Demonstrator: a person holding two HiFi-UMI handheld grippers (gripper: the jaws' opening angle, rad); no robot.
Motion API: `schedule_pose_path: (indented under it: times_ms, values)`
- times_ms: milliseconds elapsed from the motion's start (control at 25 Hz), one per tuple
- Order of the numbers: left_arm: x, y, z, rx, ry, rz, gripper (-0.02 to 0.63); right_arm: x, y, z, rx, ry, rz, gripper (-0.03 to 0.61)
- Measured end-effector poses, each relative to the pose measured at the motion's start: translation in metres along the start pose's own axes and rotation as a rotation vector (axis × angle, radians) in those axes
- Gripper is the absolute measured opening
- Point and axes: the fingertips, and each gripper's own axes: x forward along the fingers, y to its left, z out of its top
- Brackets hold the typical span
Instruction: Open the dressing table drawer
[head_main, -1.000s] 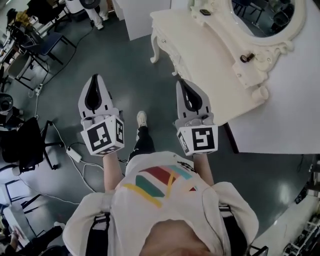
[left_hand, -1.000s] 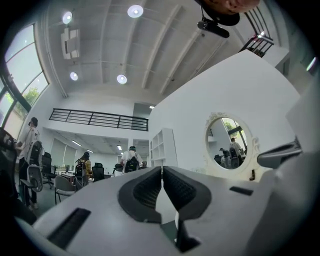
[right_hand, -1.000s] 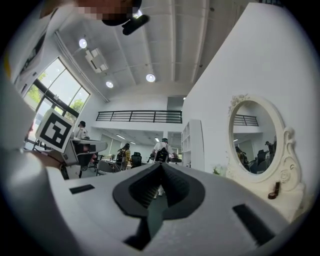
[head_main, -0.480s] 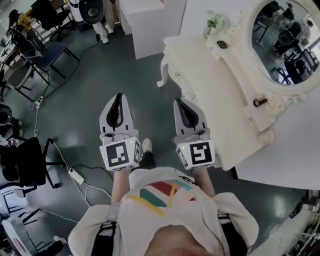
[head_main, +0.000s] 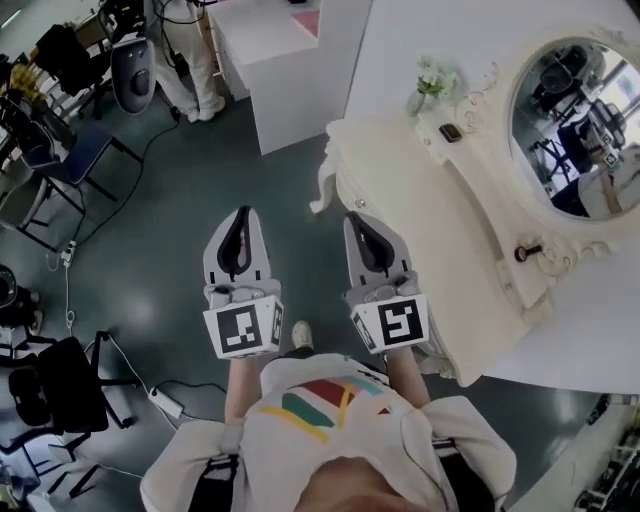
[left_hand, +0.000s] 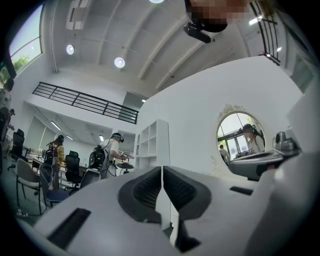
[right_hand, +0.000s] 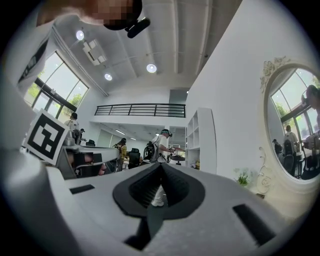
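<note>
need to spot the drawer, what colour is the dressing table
Cream white all over, with carved trim: the dressing table shows best in the head view.

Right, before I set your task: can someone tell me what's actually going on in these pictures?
A person stands beside a cream dressing table with an oval mirror, holding a two-jaw gripper in each hand. The left gripper and the right gripper are both held out in front, jaws shut on nothing. The right one is nearer the table, but neither appears to touch it, so opening the drawer has not begun. The drawer itself cannot be made out from above.
</note>
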Motion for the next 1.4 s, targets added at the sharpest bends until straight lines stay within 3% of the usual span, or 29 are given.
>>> schedule_pose_path:
  times_ms: [200,520,800,960,1120,1400]
  values:
    - [0.042,-0.002,-0.016,-0.029,0.029,-0.054,0.012,0.025,-0.017,-0.016,-0.010,0.040,-0.038,0.000]
    - [0.080,-0.041,-0.042,-0.047,0.078,-0.155,0.012,0.028,-0.056,-0.046,0.066,0.111,-0.102,0.000]
    - [0.111,-0.066,-0.047,-0.033,0.068,-0.193,0.012,0.040,-0.094,-0.063,0.226,0.085,-0.133,0.000]
    - [0.134,-0.090,-0.040,-0.025,0.043,-0.237,0.012,0.041,-0.122,-0.059,0.214,0.063,-0.172,0.000]
    - [0.156,-0.131,-0.044,-0.025,0.040,-0.313,0.012,0.025,-0.164,-0.055,0.183,0.041,-0.289,0.000]
    - [0.175,-0.217,-0.041,-0.013,0.021,-0.516,0.012,-0.029,-0.228,-0.054,0.194,0.014,-0.528,0.000]
